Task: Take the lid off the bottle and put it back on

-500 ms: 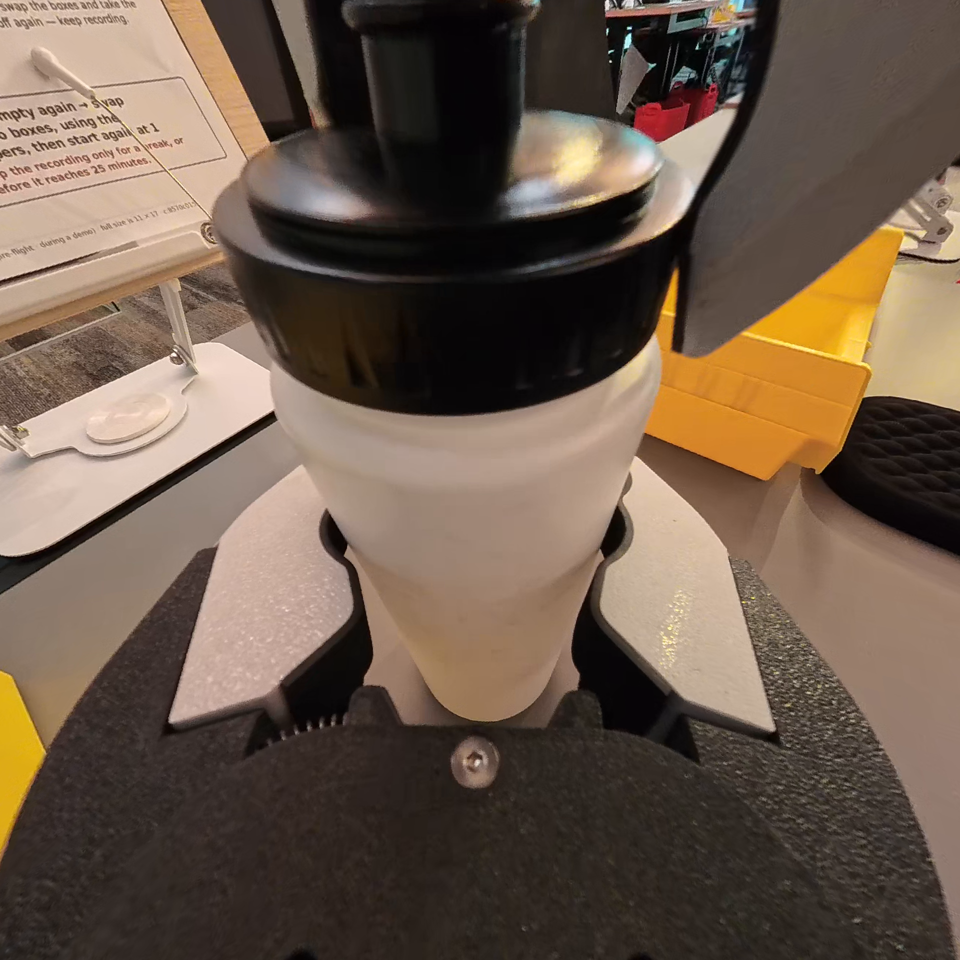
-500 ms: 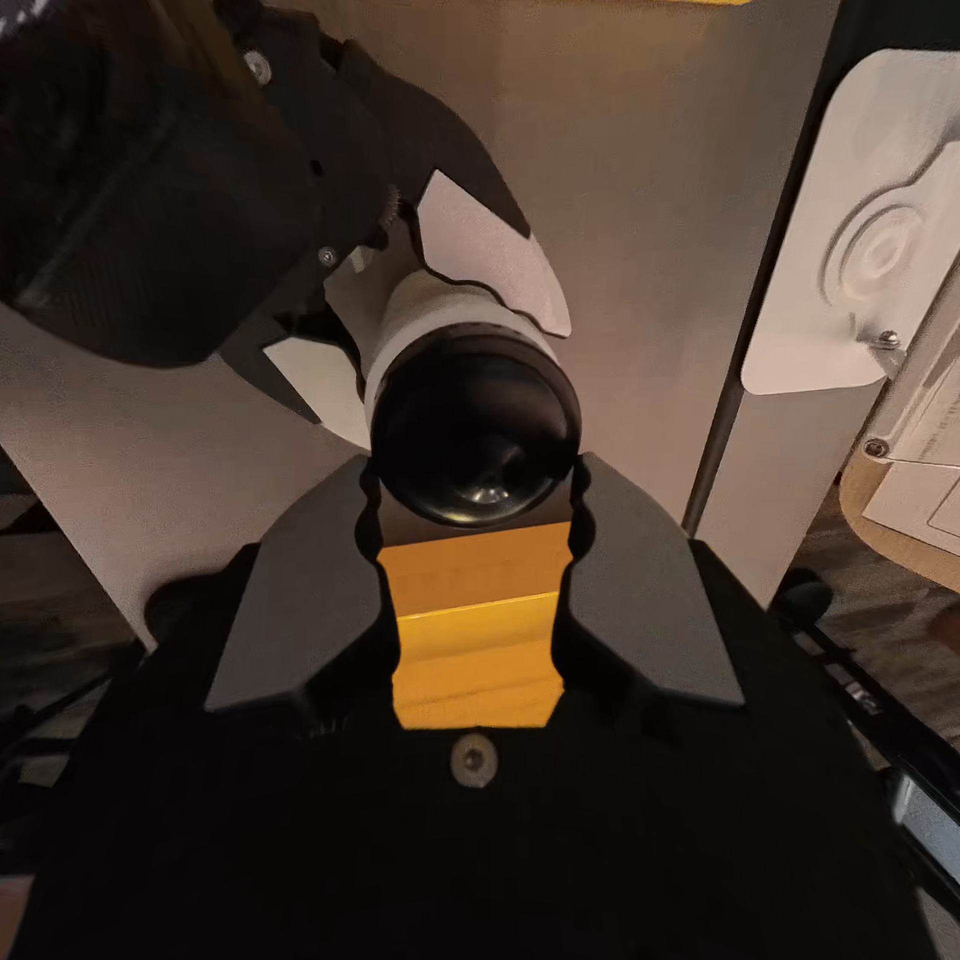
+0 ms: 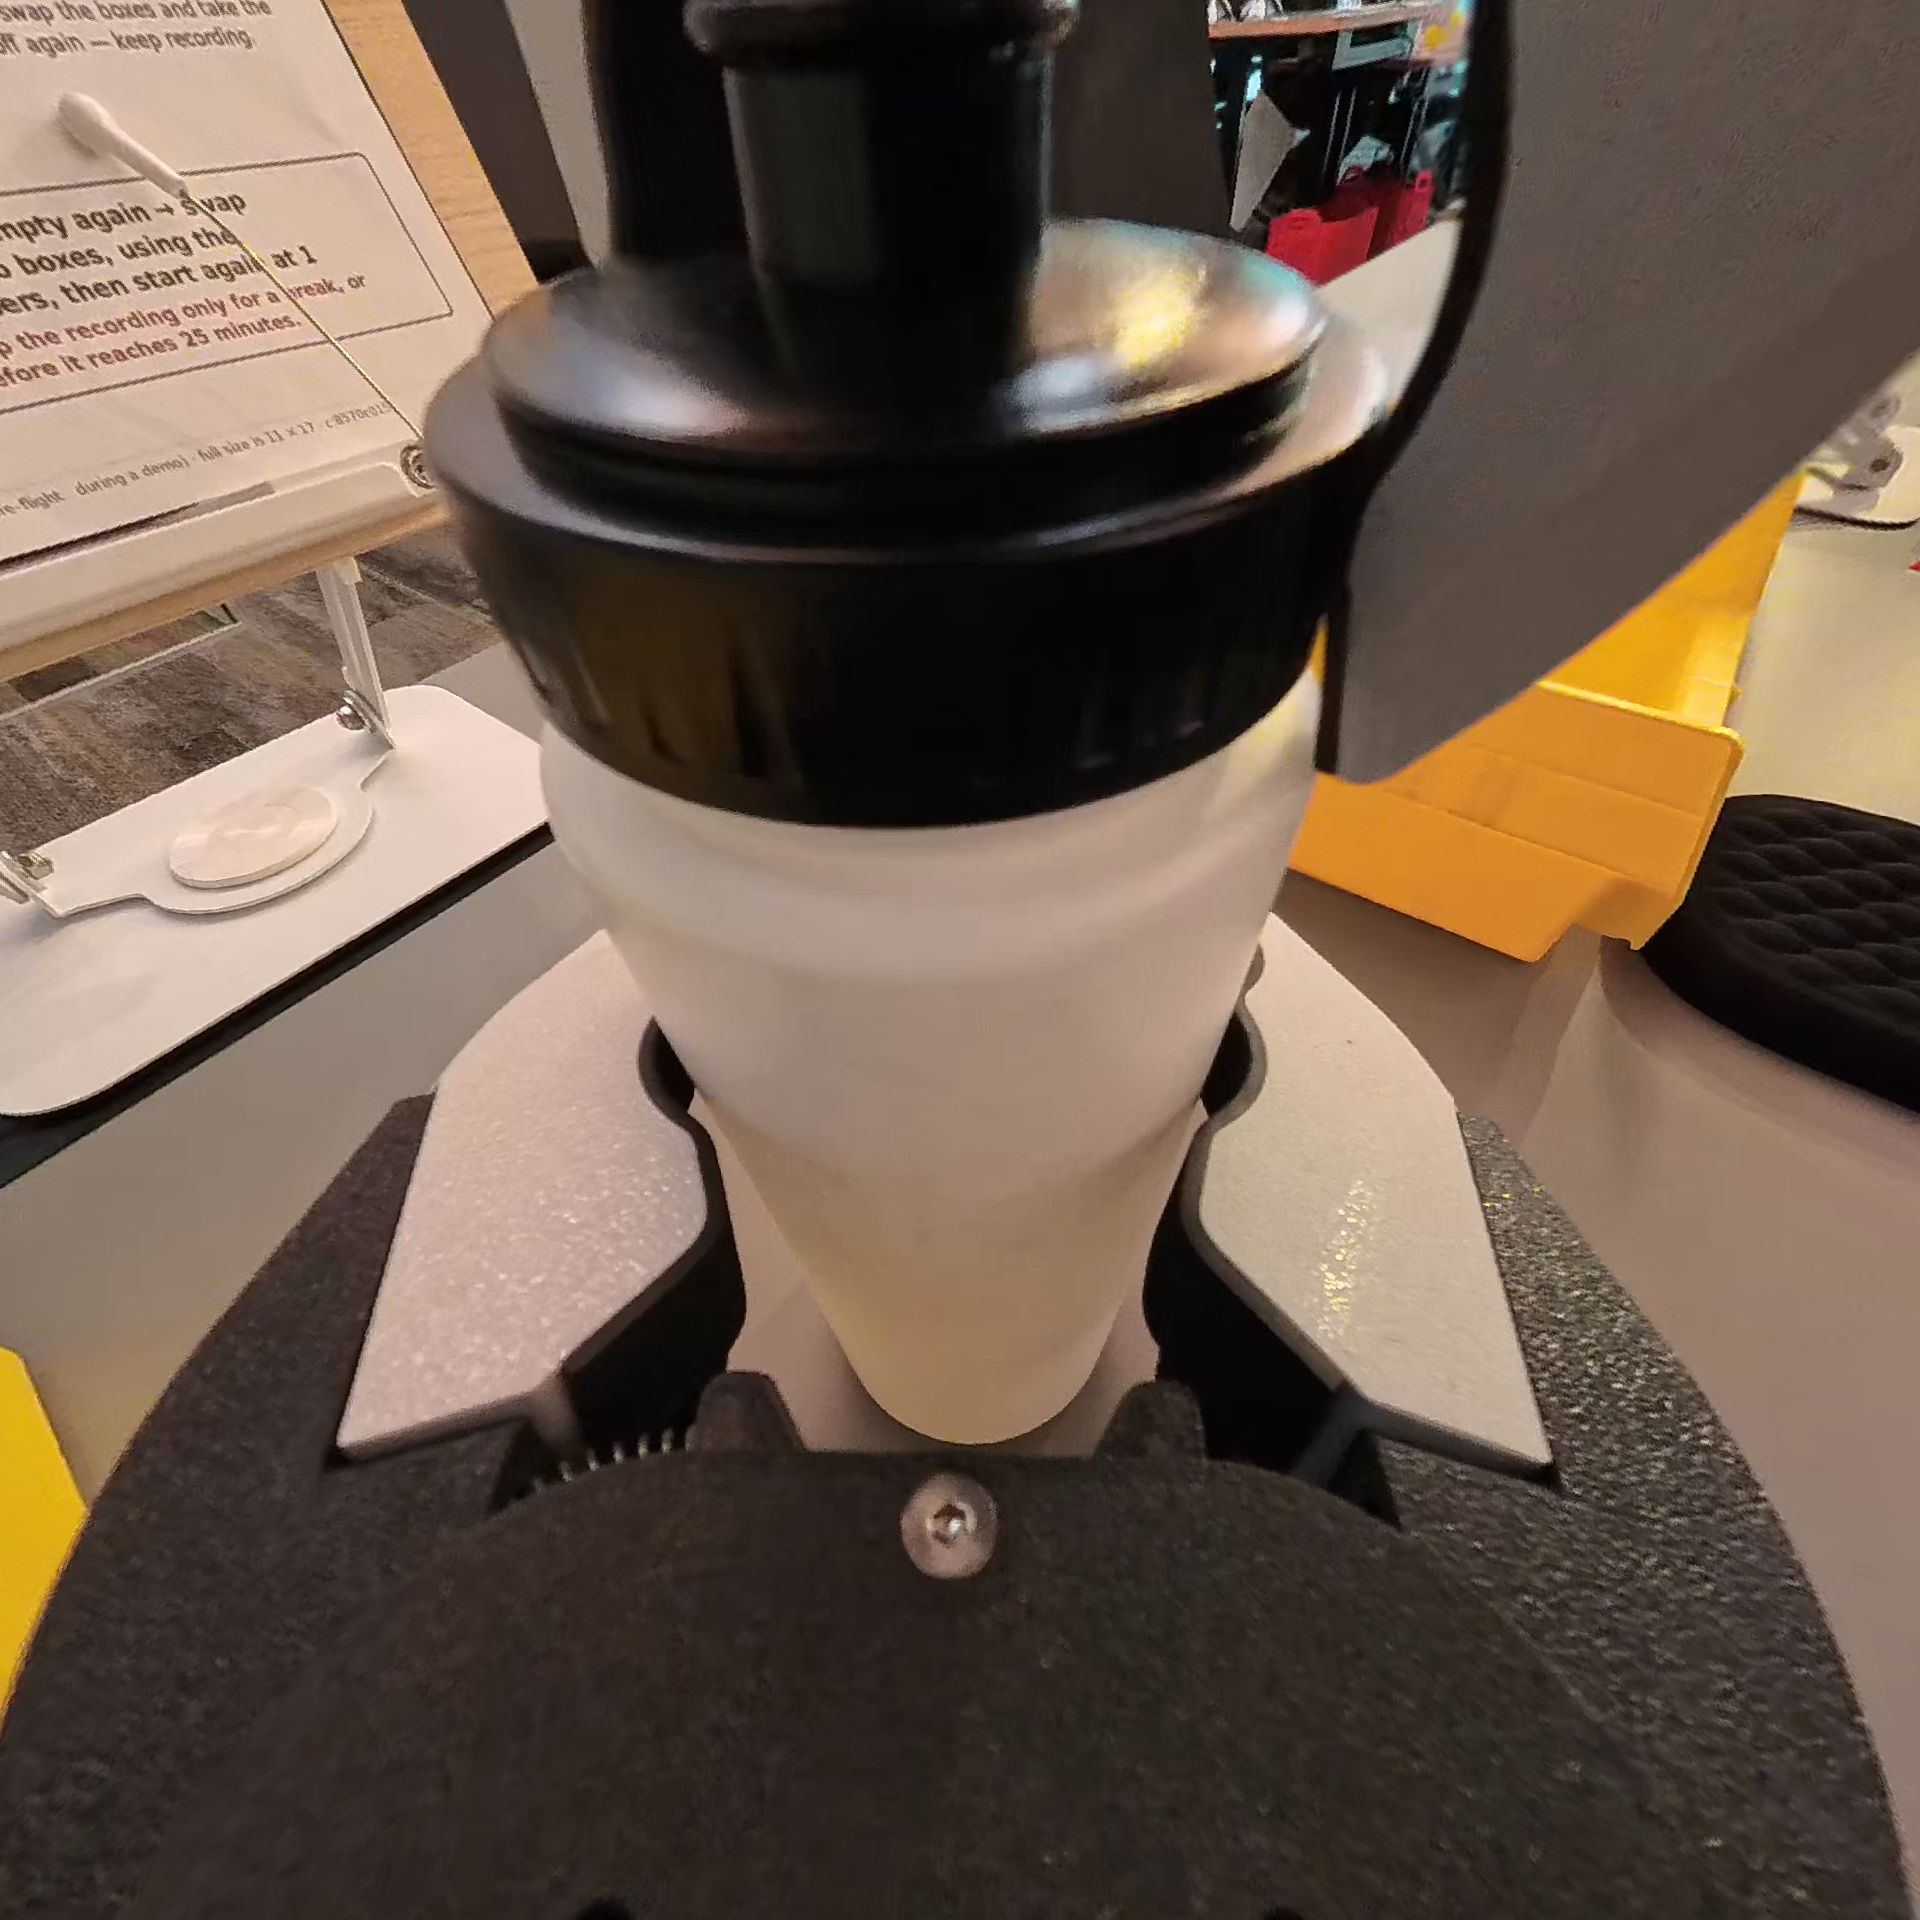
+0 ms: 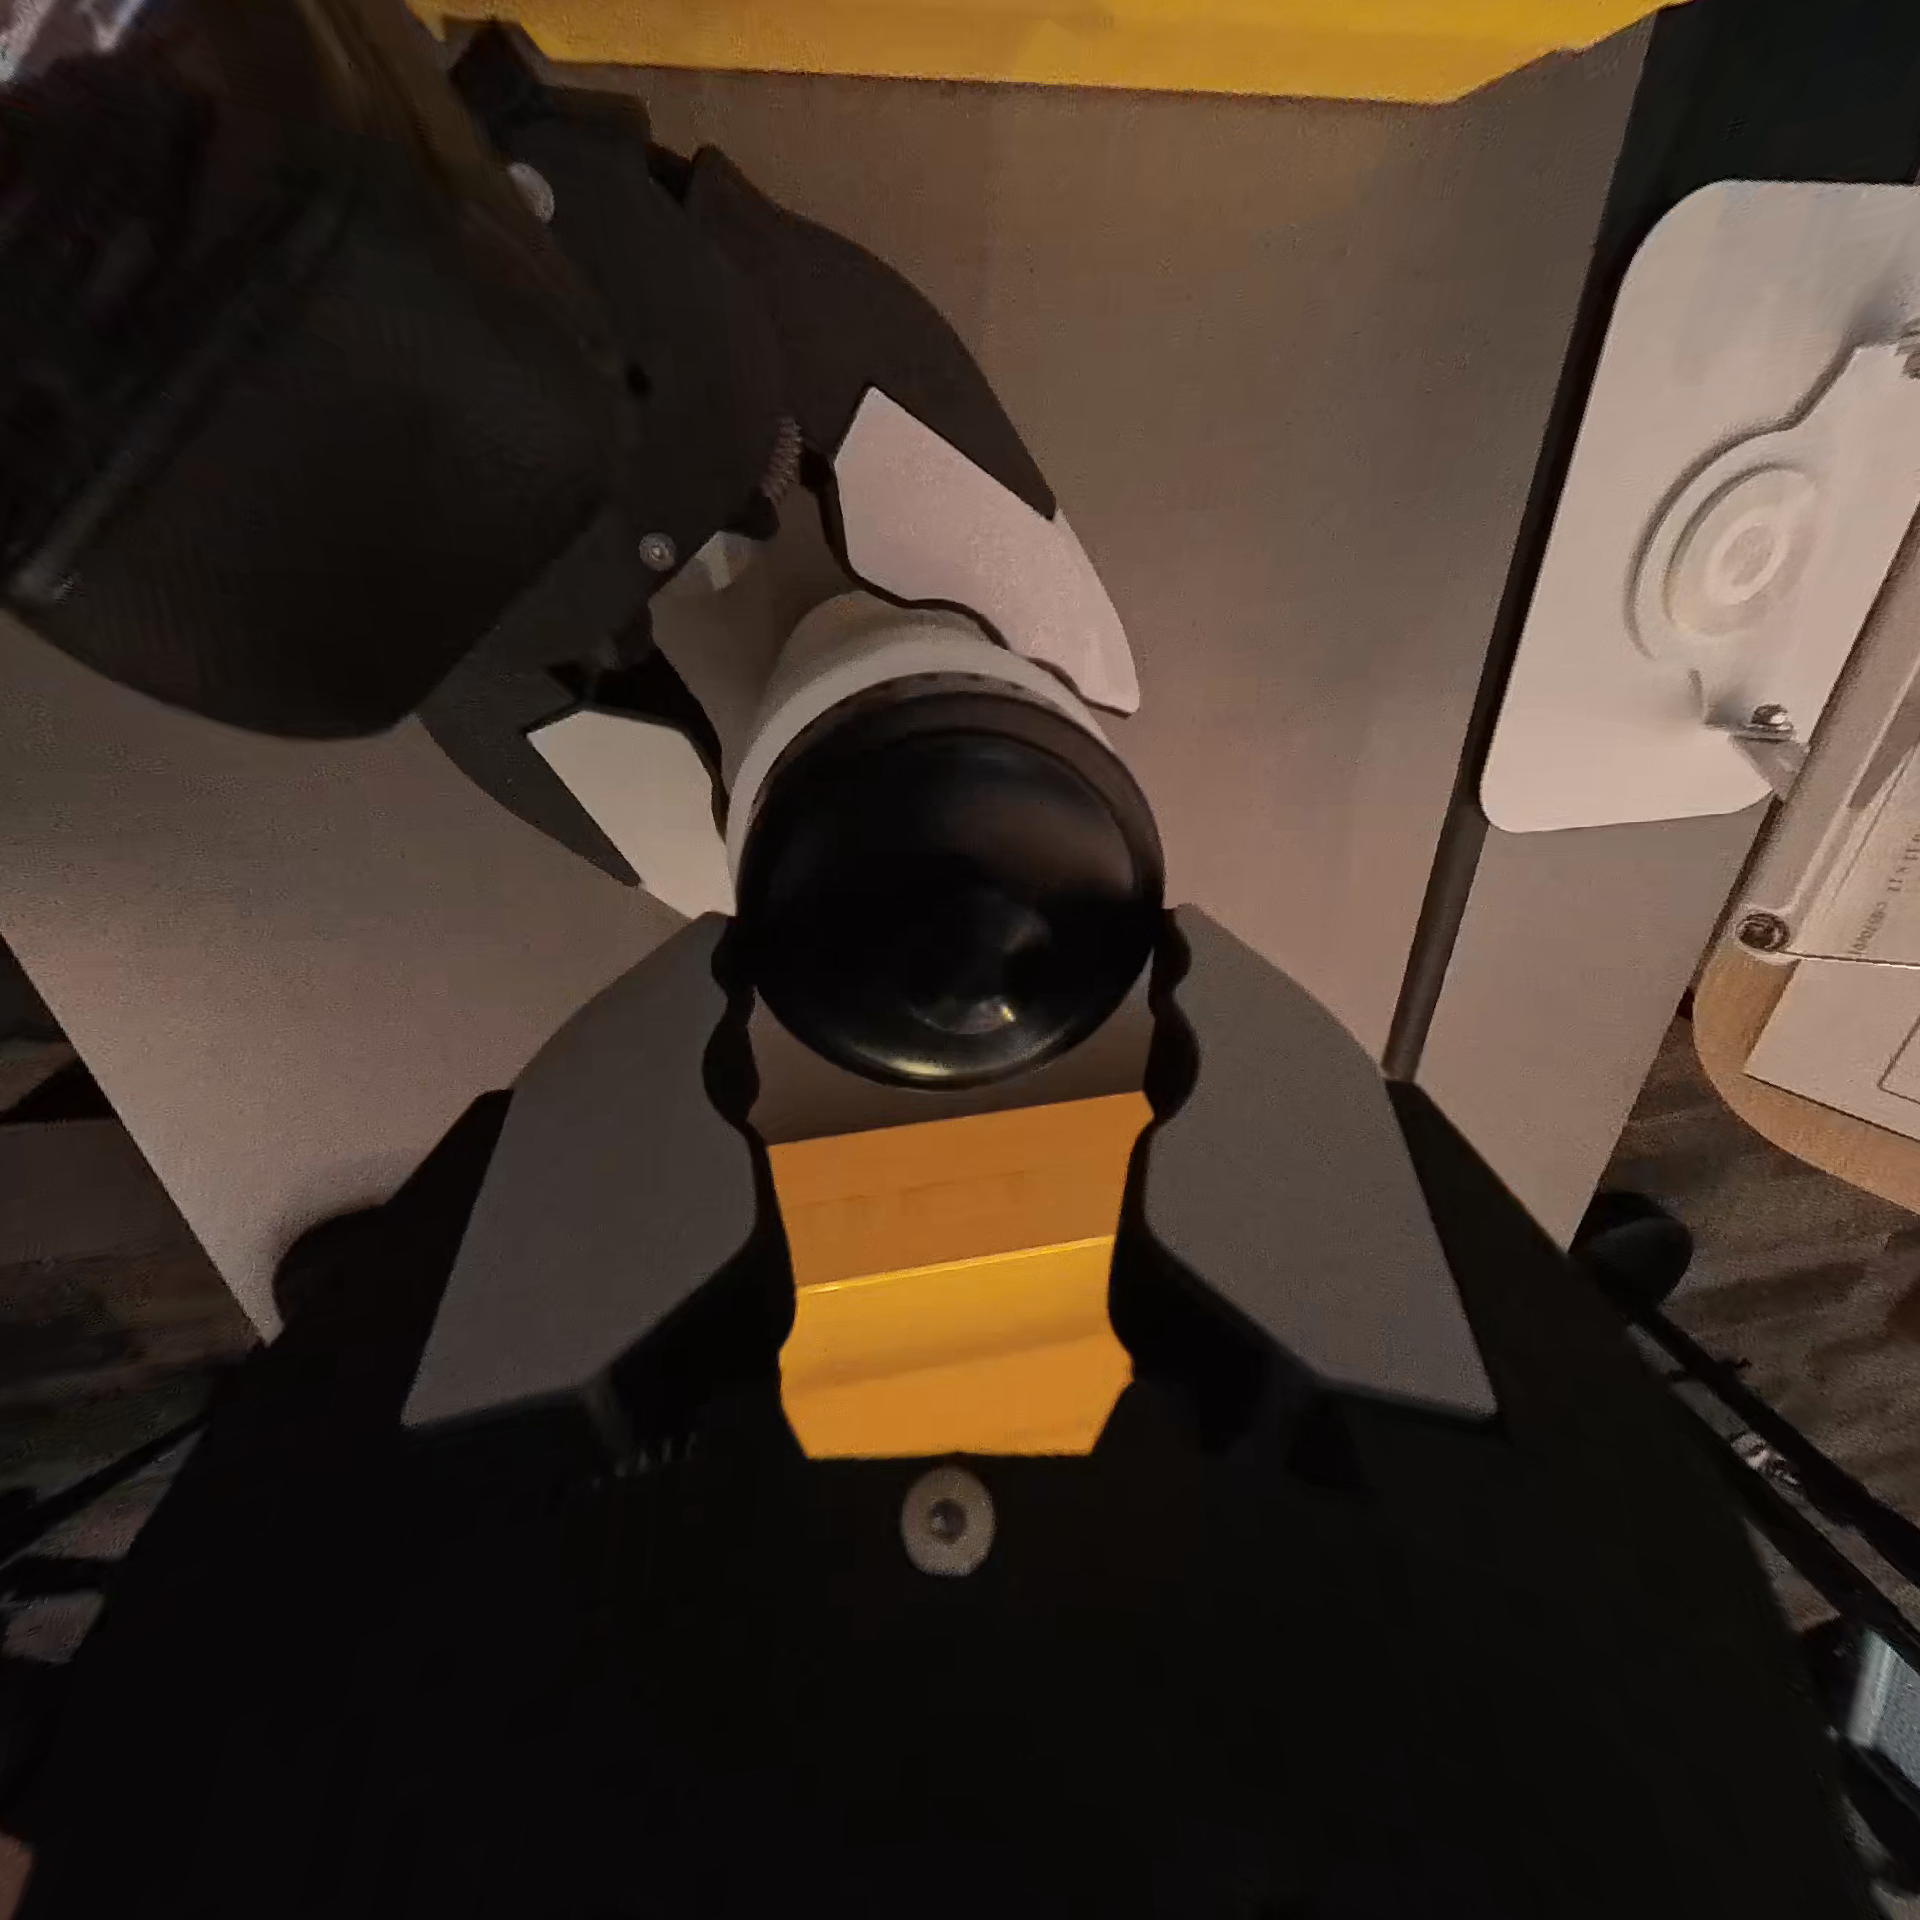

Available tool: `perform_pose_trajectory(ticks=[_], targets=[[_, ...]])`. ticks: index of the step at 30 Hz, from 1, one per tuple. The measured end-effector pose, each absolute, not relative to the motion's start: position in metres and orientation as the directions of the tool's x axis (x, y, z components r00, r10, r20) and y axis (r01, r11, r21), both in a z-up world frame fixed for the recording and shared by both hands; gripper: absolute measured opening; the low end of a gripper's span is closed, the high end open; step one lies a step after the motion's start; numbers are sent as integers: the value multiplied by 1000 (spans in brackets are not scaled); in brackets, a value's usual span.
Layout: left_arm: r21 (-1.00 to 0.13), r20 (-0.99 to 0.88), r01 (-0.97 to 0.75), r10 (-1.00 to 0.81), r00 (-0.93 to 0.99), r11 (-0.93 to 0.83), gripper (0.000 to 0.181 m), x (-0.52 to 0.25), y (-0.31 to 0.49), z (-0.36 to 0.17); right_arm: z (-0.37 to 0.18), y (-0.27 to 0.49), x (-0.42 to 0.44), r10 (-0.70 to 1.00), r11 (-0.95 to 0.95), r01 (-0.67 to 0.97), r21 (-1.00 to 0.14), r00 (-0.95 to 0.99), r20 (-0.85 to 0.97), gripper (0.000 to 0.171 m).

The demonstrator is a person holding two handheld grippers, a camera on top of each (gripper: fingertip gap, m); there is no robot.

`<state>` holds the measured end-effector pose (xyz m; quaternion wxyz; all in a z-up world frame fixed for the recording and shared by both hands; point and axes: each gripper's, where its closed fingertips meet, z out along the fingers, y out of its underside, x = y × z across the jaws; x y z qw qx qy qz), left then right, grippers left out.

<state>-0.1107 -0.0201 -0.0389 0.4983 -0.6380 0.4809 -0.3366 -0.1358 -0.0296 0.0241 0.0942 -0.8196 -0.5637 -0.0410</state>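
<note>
Two tongs share one bottle. Left wrist view: the left tongs point(image 3: 951, 1164) are clamped on the white bottle point(image 3: 935, 1039) at its narrow lower body, held above the desk point(image 3: 1714, 1247); the ribbed black lid point(image 3: 894, 665) sits at 12 o'clock. It looks light, smooth plastic, likely slippery.

Right wrist view: the right tongs point(image 4: 951, 982) stand apart, flanking the lid point(image 4: 940, 894) without gripping; its ribbed rim is the best hold.
</note>
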Motion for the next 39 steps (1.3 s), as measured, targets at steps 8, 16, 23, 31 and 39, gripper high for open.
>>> perform_pose_trajectory(ticks=[8,16,23,31,39], targets=[[-960,-50,-278,-948,315,-42,98,-112,-19,-39,26,-26,-141,812,-537,814,-220,570,126,74],[-957,-73,-290,-960,268,-8,98,-109,-24,-38,29,-29,-138,939,-264,928,-263,310,150,74],[-962,-34,-273,-987,155,-10,98,-107,-34,-38,29,-33,-135,949,-263,914,-310,303,85,74],[-990,-53,-135,-983,177,29,88,-114,-40,-7,29,-36,-127,853,-475,826,-302,517,72,74],[-987,-53,-159,-982,182,23,86,-113,-39,-9,39,-33,-136,737,-499,642,-582,667,104,76]])
